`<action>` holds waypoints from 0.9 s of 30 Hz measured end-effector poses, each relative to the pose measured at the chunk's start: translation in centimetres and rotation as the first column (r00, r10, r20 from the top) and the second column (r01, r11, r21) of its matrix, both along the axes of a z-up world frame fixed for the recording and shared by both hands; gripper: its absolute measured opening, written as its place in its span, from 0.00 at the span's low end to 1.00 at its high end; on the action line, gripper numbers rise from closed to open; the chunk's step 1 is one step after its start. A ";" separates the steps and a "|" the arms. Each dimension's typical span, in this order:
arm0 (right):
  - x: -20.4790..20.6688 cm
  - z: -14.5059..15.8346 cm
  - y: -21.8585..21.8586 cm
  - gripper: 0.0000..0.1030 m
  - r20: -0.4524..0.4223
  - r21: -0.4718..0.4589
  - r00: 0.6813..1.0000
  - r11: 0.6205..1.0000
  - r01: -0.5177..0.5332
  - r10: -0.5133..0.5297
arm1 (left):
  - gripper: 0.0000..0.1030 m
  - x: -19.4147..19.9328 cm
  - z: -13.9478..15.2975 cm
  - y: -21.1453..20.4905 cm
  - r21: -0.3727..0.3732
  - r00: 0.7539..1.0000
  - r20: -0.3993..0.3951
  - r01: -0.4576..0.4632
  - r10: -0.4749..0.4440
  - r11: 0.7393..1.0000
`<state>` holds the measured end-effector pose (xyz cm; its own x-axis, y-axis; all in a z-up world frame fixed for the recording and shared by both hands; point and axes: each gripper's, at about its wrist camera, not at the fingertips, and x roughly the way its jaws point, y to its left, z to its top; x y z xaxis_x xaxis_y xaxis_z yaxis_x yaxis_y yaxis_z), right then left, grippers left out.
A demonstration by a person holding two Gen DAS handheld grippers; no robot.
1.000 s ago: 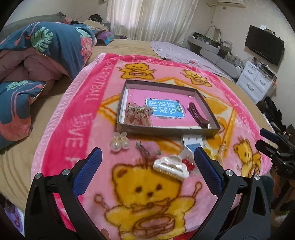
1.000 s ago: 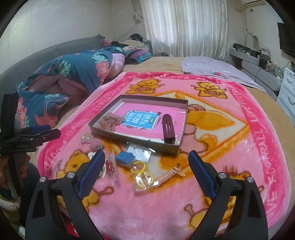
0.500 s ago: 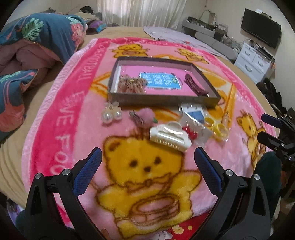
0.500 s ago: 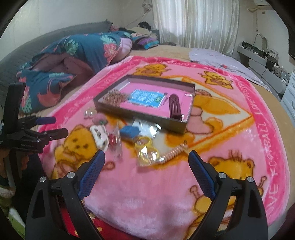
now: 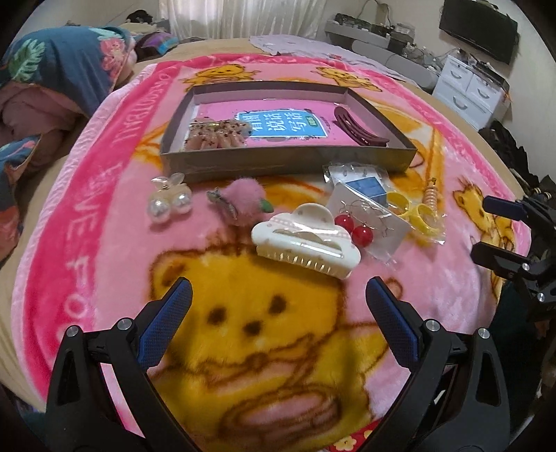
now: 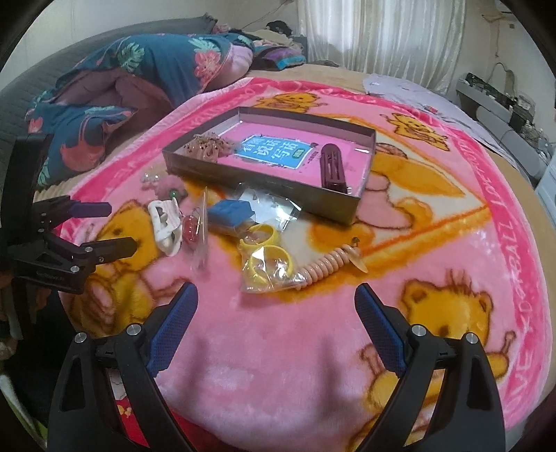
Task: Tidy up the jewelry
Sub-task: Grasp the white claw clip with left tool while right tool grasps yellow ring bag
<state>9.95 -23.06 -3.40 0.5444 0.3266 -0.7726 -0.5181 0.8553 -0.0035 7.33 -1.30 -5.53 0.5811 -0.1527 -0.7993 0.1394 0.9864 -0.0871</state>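
A shallow grey box (image 5: pixel 285 160) (image 6: pixel 243 180) lies on the pink bear blanket, holding a dark red hair clip (image 5: pixel 358 126) (image 6: pixel 333 167) and a beaded pink scrunchie (image 5: pixel 215 134). In front of it lie a white claw clip (image 5: pixel 305 241) (image 6: pixel 166 222), red ball earrings on a card (image 5: pixel 354 227), pearl hair ties (image 5: pixel 170 201), a pink pompom clip (image 5: pixel 239 199), yellow rings in a bag (image 6: pixel 267 260) and a coiled peach hair tie (image 6: pixel 325 266). My left gripper (image 5: pixel 278 295) hovers open just short of the claw clip. My right gripper (image 6: pixel 276 297) hovers open just short of the yellow rings.
A blue floral duvet (image 6: pixel 114 87) is heaped at the left of the bed. White drawers (image 5: pixel 469 90) and a TV (image 5: pixel 477 19) stand at the right wall. Each gripper shows at the edge of the other's view.
Both grippers have come down and closer to the blanket, so the loose accessories look larger and nearer. Their jaws stay wide open. Nothing on the blanket has moved.
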 end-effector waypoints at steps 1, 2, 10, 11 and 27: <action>0.3 -0.1 0.2 0.87 -0.002 -0.004 1.000 1.000 -0.006 0.006 | 0.91 0.4 -0.3 -0.2 0.008 1.000 -0.001 0.006 -0.006 1.000; 0.7 -0.3 0.5 0.87 -0.006 -0.010 1.000 1.000 -0.015 0.015 | 0.91 0.6 -0.4 -0.4 0.010 1.000 -0.003 0.011 -0.011 1.000; 3.0 -1.5 1.4 0.82 -0.038 -0.038 0.998 0.998 -0.052 0.051 | 0.91 2.8 -1.7 -1.5 0.006 0.999 -0.028 0.042 -0.042 0.999; 3.4 -1.7 1.5 0.81 -0.047 -0.037 0.998 0.998 -0.052 0.050 | 0.91 3.0 -1.8 -1.5 0.004 0.999 -0.031 0.043 -0.043 0.999; 4.7 -4.1 4.7 0.39 -0.107 -0.082 0.986 0.987 -0.141 0.132 | 0.62 3.4 -1.1 0.1 -0.049 1.000 -0.024 0.016 -0.017 0.999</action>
<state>14.68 -18.37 -7.53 0.4173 0.3198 -0.8506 -0.6313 0.7753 -0.0183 10.70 -1.19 -6.60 0.5587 -0.2012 -0.8046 0.1532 0.9785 -0.1383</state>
